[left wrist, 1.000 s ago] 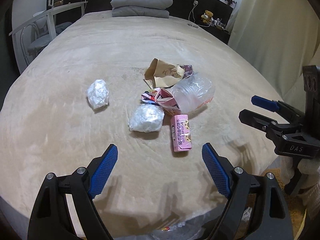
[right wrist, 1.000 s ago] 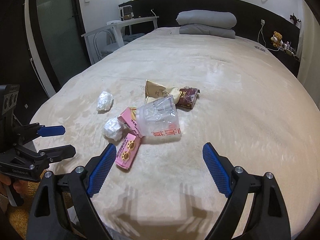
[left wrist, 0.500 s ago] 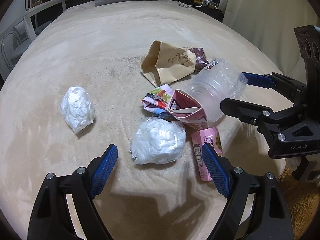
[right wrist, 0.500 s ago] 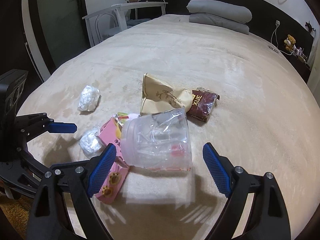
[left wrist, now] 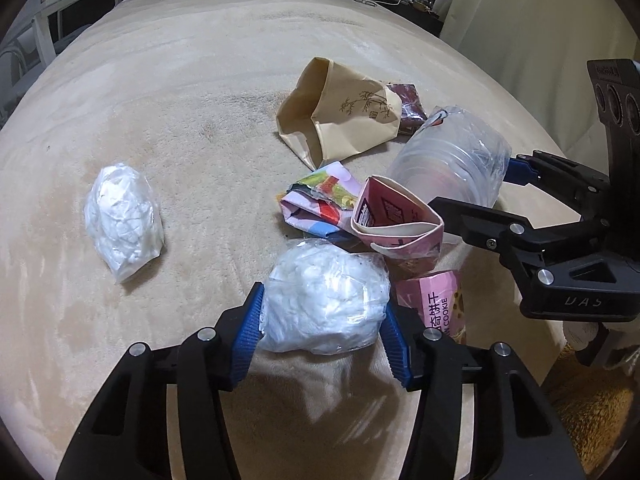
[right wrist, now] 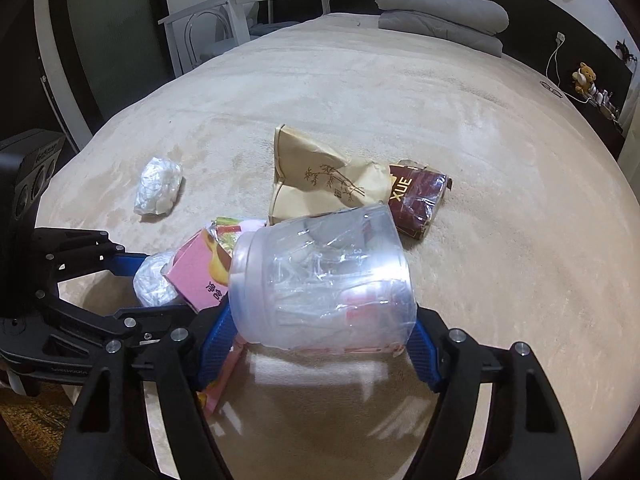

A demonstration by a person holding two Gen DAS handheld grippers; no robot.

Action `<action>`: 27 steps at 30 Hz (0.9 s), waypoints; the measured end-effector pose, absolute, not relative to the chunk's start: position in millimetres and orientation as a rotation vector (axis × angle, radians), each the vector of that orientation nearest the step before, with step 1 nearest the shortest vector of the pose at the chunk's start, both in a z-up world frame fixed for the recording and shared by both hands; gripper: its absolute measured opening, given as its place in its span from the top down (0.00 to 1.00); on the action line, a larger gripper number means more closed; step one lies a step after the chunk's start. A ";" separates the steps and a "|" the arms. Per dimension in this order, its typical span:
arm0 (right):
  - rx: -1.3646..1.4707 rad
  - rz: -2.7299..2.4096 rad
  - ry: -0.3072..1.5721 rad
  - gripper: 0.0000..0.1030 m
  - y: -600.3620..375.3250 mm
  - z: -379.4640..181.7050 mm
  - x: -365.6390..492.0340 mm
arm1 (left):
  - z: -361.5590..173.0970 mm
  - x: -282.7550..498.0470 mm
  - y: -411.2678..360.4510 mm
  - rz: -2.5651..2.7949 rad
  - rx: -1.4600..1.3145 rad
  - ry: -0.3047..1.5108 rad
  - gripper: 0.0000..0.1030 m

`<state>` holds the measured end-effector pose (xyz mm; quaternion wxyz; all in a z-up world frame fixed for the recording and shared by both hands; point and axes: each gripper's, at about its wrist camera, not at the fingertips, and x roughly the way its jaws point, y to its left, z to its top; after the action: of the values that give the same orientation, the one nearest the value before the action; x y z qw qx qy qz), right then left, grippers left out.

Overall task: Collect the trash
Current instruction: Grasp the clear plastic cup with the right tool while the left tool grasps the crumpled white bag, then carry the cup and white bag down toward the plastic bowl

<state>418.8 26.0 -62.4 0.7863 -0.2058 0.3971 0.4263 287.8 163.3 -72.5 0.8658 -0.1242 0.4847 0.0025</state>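
Now both jaws closing: left hand-held gripper [left wrist: 322, 330] pinches white wad [left wrist: 324, 298], right hand-held gripper [right wrist: 320, 336] plastic jar [right wrist: 322, 280].

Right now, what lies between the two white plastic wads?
Only bare blanket between the far wad and the near wad, in the left wrist view.
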 end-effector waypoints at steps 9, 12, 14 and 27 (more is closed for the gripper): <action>-0.404 0.899 0.828 0.29 7.8 -46.1 416.2 | -57.3 269.2 162.1 0.023 -0.277 0.961 0.50; -0.386 0.891 0.823 0.29 -0.7 -40.9 411.5 | -51.0 262.4 162.6 0.035 -0.281 0.946 0.50; -0.372 0.890 0.819 0.29 -7.2 -36.4 407.0 | -46.5 255.4 161.4 0.040 -0.289 0.930 0.50; -0.254 0.873 0.747 0.29 -64.6 -3.4 369.8 | -8.8 212.7 131.6 0.056 -0.270 0.794 0.50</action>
<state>369.8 -64.6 -3.4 0.8319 -0.1197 0.3524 0.4116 212.7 131.6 -8.8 0.9130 -0.1311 0.3854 0.0272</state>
